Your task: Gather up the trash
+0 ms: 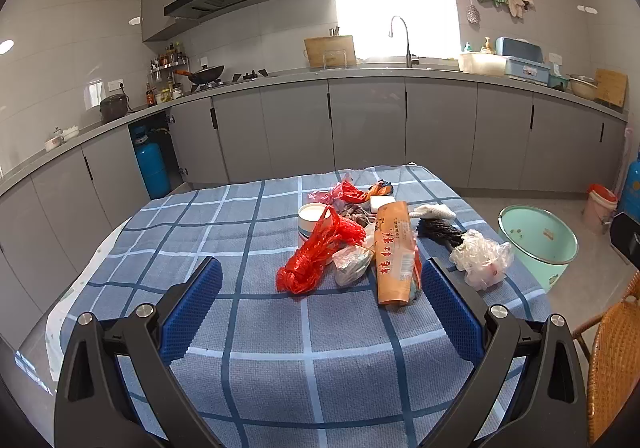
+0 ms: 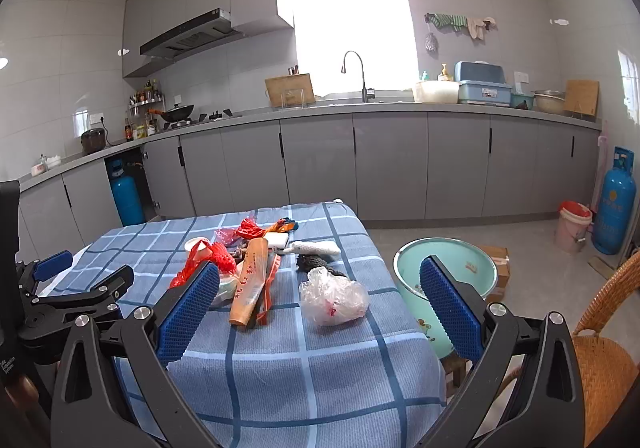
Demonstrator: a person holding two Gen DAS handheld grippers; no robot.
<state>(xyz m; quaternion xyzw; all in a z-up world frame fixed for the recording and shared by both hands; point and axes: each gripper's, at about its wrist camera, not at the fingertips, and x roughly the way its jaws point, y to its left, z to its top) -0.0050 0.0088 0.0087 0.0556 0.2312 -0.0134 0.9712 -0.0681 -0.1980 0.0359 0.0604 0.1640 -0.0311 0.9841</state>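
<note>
A heap of trash lies on the blue checked tablecloth (image 1: 256, 328): a red net bag (image 1: 320, 256), an orange wrapper (image 1: 396, 252), a crumpled clear plastic bag (image 1: 482, 258), a white cup (image 1: 314, 218), a dark bundle (image 1: 438, 230) and small scraps. My left gripper (image 1: 320, 288) is open and empty, just short of the heap. My right gripper (image 2: 320, 288) is open and empty, with the clear plastic bag (image 2: 334, 296) between its fingers and the orange wrapper (image 2: 250, 282) to the left. The left gripper (image 2: 80, 276) shows at the left of the right wrist view.
A mint-green basin (image 2: 444, 272) stands on the floor right of the table; it also shows in the left wrist view (image 1: 538, 238). A wicker chair (image 2: 596, 360) is at the right. A pink bucket (image 2: 572, 226) and a blue gas cylinder (image 2: 614, 204) stand by the grey cabinets.
</note>
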